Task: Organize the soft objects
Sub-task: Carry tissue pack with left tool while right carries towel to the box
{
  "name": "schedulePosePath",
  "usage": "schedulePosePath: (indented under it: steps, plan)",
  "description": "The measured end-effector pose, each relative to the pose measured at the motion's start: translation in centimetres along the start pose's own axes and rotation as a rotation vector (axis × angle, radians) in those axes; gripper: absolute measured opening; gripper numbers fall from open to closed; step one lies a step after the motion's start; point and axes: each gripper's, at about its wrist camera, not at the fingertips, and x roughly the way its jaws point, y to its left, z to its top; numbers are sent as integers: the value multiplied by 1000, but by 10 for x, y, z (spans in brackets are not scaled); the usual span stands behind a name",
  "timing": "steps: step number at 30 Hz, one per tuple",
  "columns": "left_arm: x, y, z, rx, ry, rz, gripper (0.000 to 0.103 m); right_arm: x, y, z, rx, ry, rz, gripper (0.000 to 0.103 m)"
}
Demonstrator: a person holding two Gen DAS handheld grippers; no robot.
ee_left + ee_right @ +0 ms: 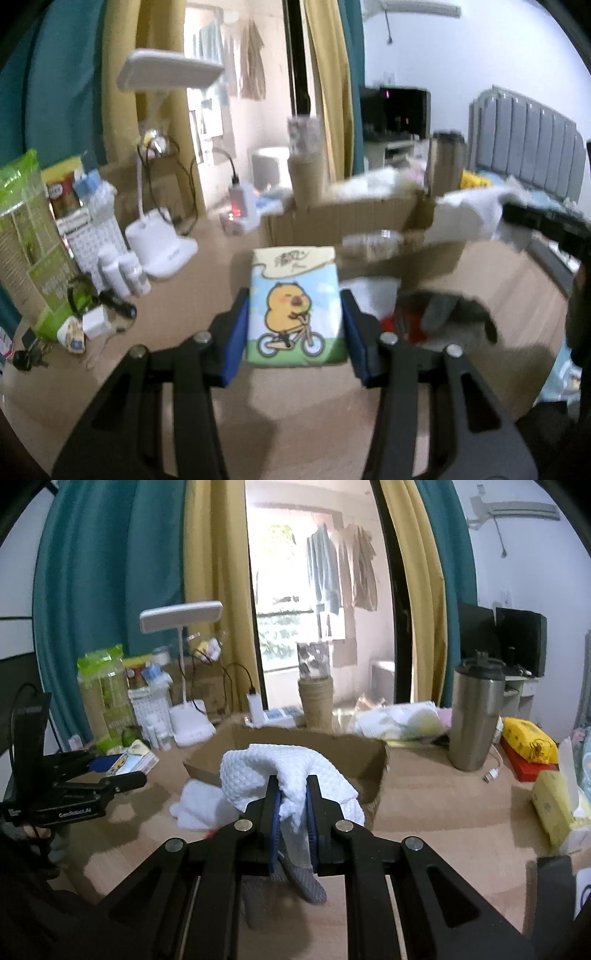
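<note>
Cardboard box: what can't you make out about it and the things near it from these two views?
- Box inside: right wrist view, hidden by the white towel in the right gripper.
- Box contents: left wrist view, motion-blurred.
- Grey cloth: right view, mostly hidden under that gripper.
- Tissue pack print: left view, too blurred to read.

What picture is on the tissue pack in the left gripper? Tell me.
A yellow-orange cartoon animal riding a bicycle on the tissue pack; left wrist view.

One tissue pack (296, 306), one white towel (291, 775), one cardboard box (369, 755), one desk lamp (184, 709)
</note>
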Motion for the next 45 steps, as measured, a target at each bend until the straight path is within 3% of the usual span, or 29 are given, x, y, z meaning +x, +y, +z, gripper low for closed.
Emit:
schedulePosePath:
  steps: [5, 26, 45]
  plan:
    - [0, -2, 15, 5, -64, -5, 48, 5, 3, 6, 6, -32, 32, 14]
    - [12, 6, 49, 7, -178, -8, 48, 14, 2, 33, -9, -110, 57, 13]
    - [83, 21, 74, -105, -127, -84, 48, 67, -2, 58, -5, -93, 76, 13]
